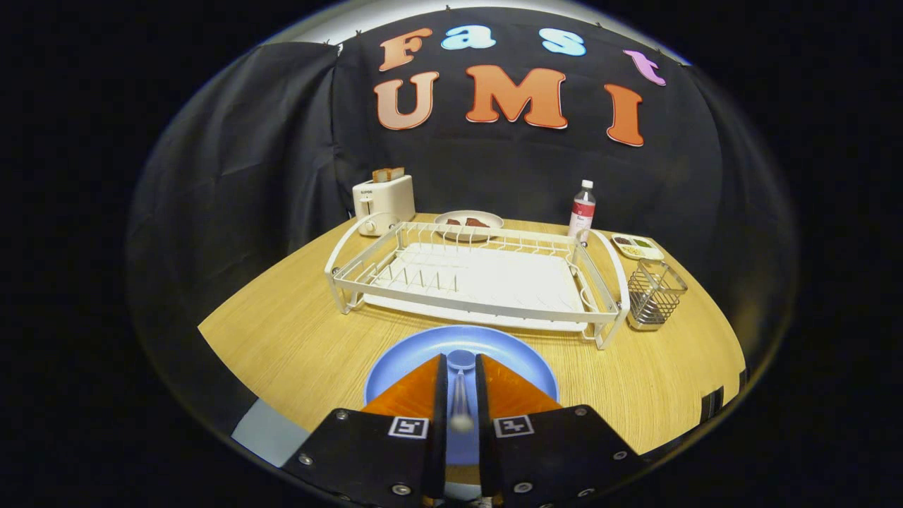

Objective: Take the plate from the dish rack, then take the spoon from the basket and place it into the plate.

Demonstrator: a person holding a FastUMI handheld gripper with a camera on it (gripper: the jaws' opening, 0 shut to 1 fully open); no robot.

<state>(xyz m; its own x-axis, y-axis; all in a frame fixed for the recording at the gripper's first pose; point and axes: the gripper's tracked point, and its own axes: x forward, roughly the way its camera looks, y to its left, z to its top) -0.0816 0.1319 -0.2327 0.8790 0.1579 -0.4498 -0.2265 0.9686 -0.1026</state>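
gripper (461,395) closed on spoon (461,384) | held over blue plate (402,367) | risk: spoon could bounce out if released high

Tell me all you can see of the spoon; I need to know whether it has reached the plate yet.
The spoon looks metallic and plain, with a slim straight handle and a small rounded bowl. It lies along the narrow gap between the fingers of the gripper, handle running back toward the camera, bowl just past the fingertips. It sits over the blue plate on the wooden table; whether it touches the plate or the fingers press it cannot be told.
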